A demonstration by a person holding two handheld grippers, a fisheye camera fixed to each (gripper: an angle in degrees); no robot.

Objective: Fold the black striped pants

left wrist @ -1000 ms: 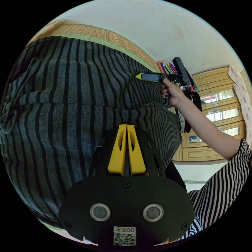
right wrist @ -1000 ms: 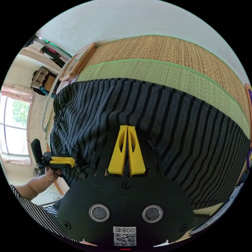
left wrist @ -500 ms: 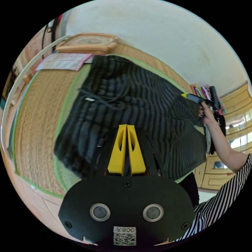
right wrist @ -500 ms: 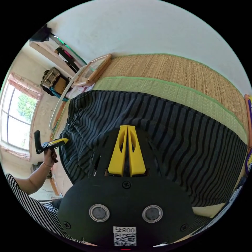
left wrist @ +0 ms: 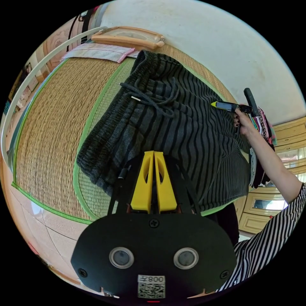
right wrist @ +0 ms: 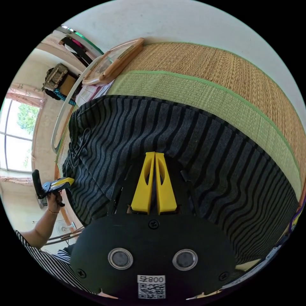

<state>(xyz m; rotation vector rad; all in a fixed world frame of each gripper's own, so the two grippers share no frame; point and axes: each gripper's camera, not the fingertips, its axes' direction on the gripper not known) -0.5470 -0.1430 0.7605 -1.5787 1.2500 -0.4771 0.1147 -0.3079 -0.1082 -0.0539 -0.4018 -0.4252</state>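
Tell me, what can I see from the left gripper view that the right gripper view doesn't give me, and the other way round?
The left gripper view offers a yellow wooden cabinet and the right gripper, held in a hand at the pants' edge. The right gripper view offers a window, a woven basket and the left gripper near the pants' drawstring end. Both share the black striped pants lying on the straw mat, a wooden frame and a striped sleeve.

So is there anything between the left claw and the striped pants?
Nothing visible. The left claw, jaws together, points straight at the striped pants, which lie on the woven mat.
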